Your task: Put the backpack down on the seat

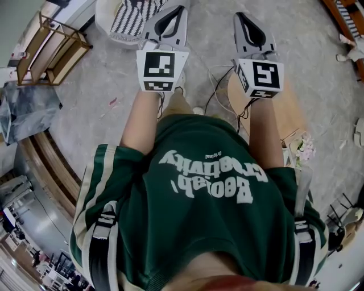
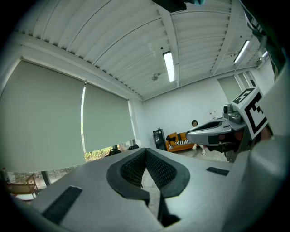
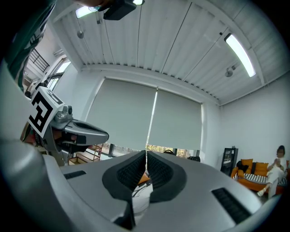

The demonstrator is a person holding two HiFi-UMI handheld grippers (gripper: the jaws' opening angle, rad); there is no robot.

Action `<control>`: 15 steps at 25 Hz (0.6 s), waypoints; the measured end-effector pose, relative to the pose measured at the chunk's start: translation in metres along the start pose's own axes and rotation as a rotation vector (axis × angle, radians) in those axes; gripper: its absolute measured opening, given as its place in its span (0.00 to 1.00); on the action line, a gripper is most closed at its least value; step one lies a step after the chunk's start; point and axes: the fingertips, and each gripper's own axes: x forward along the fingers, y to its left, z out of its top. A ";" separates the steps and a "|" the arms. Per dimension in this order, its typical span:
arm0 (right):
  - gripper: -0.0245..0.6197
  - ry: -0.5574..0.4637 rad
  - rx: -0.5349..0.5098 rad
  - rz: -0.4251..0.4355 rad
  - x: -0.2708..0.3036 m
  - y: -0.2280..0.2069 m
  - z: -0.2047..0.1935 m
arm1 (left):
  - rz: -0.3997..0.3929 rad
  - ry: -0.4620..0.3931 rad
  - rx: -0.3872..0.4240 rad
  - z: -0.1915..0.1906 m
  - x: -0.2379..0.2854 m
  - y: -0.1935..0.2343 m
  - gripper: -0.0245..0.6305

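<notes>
1. Well, at the far left of the head view a crumpled grey sheet [image 1: 28,111] lies on the floor [image 1: 102,91]. A wooden rack [image 1: 51,48] stands just above it in the picture.
2. The backpack [image 1: 102,236] is worn on the person's back. Only its straps show, one of them here over the left shoulder of the green shirt [image 1: 205,187]; the body of the pack is out of view.
3. The seat [image 1: 133,20], a white tub with a black-and-white striped cushion, stands on the floor ahead of the person, well apart from the backpack.
4. The left gripper [image 1: 177,10] is held level in front of the body, its tip just beside the seat's right edge in the picture. In the left gripper view its jaws are clenched pad to pad with nothing between them.
5. The right gripper [image 1: 242,18] is held alongside the left, apart from it and pointing the same way. Its jaws meet at the tips and grasp nothing — in the right gripper view, striped fabric shows through the narrow slit below the tips, beyond the jaws.
6. A round wooden stool [image 1: 287,111] stands on the floor under the right forearm, with cables [image 1: 218,91] trailing just to its left.
7. The backpack's right strap [image 1: 304,250] lies over the right shoulder at the lower right.
</notes>
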 end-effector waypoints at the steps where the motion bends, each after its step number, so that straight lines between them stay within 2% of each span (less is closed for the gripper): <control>1: 0.10 0.002 0.003 -0.002 0.008 -0.003 -0.003 | -0.003 0.002 0.002 -0.002 0.008 0.004 0.06; 7: 0.10 0.015 -0.005 -0.008 0.082 -0.024 -0.012 | -0.017 0.007 0.003 -0.017 0.074 0.048 0.06; 15: 0.10 0.029 -0.002 -0.044 0.203 -0.061 -0.006 | -0.066 0.000 0.005 -0.023 0.181 0.126 0.06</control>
